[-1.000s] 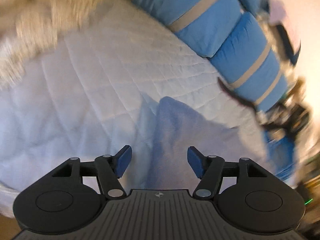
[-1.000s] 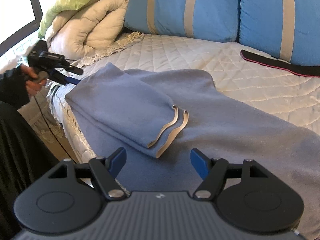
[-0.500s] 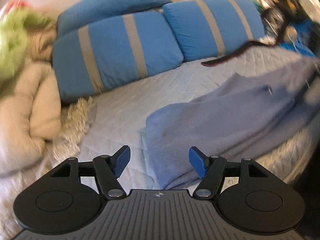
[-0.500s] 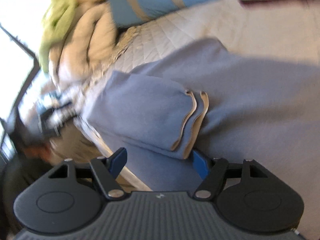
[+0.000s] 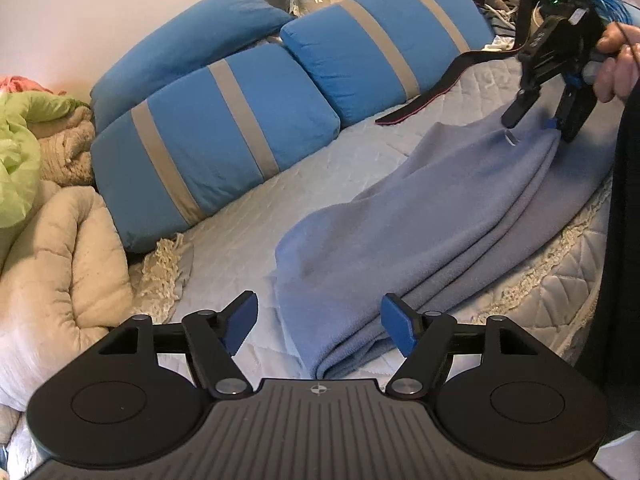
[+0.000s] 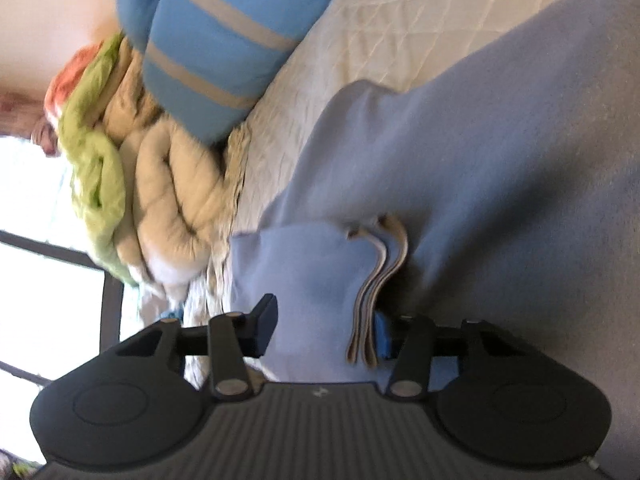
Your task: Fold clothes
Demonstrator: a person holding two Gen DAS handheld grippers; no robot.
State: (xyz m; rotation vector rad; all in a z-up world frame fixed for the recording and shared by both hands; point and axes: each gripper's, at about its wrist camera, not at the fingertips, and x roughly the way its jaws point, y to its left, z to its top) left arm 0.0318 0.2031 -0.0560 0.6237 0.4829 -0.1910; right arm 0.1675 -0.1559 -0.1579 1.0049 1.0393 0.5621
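Note:
A light blue fleece garment lies folded lengthwise across the quilted bed; its near folded end is just in front of my left gripper, which is open and empty. In the left wrist view my right gripper hangs over the garment's far end, jaws apart, with cloth bunched at one finger. In the right wrist view the right gripper is open, and the garment's folded part with beige-edged hems lies between its fingers.
Blue pillows with grey stripes line the back of the bed. A beige comforter and a green blanket are piled at the left. A black strap lies by the pillows. The mattress edge runs at the right.
My left gripper has swung round to face along the bed. My right gripper has dropped and rolled onto the folded hem end, which now sits between its fingers.

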